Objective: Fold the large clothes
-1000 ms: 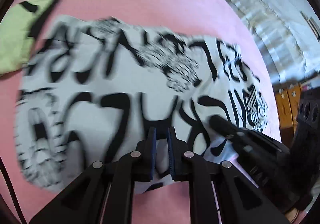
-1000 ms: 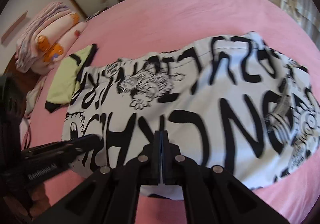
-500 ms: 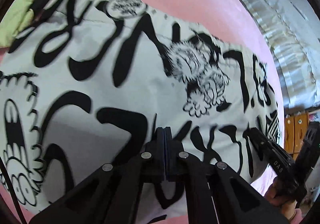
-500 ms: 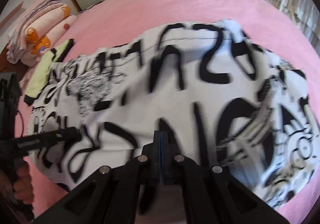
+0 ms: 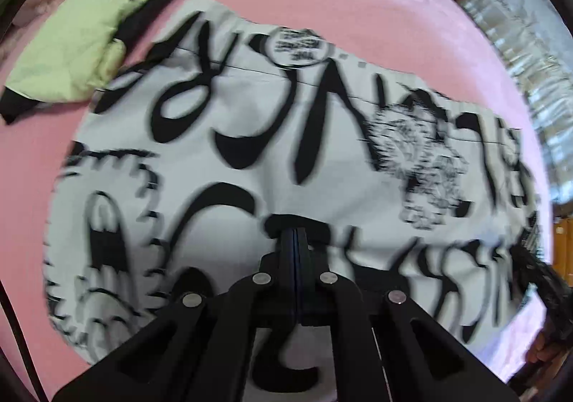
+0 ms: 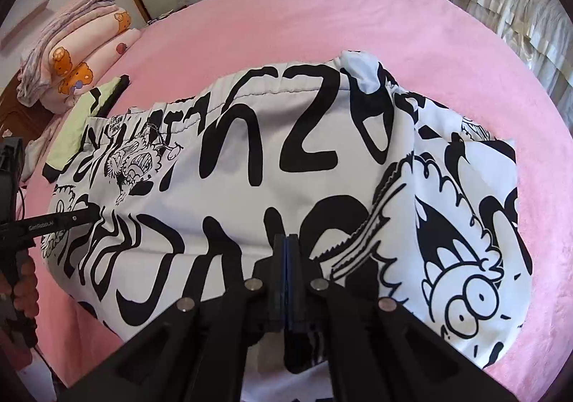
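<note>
Nearest the cameras, both black two-finger tools are pinched narrow on cloth: the left tool has gone from slightly parted a second ago to closed on the near edge of a large white cotton garment printed with bold black lettering and cartoon figures, and the right tool was already clamped on that same edge further along. The garment lies spread across a bed covered by a pink fleecy blanket, its gathered far hem running across the middle of the bed. Since a second ago both tools have drawn in over the cloth, so the print fills more of each view. With two holds on the near edge, the fold looks ready to begin, probably by carrying that edge toward the far hem. Beyond, a folded pale green garment with black trim touches the white garment's far left corner; further off, stacked pink bedding with orange bear prints sits at the bed's edge.
</note>
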Tool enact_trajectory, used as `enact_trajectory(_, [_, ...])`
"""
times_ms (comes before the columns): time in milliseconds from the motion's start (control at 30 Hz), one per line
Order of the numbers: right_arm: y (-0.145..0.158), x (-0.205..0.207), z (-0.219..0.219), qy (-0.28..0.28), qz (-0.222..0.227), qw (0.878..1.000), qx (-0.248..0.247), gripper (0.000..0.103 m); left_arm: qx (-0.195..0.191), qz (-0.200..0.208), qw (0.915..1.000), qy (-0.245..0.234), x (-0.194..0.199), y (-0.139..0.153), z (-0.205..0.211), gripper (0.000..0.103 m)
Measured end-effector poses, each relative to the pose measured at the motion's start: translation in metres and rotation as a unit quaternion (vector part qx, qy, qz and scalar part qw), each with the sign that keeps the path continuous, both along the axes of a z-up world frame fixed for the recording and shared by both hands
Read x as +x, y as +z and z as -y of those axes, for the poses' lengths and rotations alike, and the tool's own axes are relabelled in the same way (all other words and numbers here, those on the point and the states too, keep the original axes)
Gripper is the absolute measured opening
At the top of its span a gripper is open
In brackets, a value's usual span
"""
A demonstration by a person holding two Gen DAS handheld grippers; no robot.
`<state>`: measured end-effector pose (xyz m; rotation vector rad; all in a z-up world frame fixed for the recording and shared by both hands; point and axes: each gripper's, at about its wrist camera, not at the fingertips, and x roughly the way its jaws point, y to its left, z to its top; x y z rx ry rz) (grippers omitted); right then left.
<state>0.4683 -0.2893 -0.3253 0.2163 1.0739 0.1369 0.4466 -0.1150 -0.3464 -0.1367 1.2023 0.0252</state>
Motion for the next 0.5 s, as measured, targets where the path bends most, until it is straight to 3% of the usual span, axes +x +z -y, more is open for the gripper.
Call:
enact_trajectory(33, [0.001,-0.001,0.001,0.009,0.000,1.000,-0.009,0.000,0.016,0.001,0.9998,0.009,-0.001,0.002,-0.011,0.001])
enact_trajectory(200, [0.002,-0.010,0.031,-0.015,-0.004,0.999,-0.036,0.000,-0.023,-0.001,0.9992,0.033,-0.002,0.007,-0.050,0.001])
enact_trajectory(267, [-0.002,-0.016,0.051,-0.040,-0.014,0.998,-0.053,0.000,0.001,0.006,0.9995,0.031,-0.001,0.009,-0.057,0.001])
enact_trajectory(400, [-0.011,-0.025,0.086,-0.073,-0.033,0.994,-0.079,0.000,0.099,0.016,0.9941,0.041,0.005,0.014,-0.075,0.001])
enact_trajectory(500, [-0.008,-0.031,0.107,-0.086,-0.033,0.993,-0.072,0.000,0.095,0.003,0.9929,0.071,0.008,0.019,-0.100,0.001])
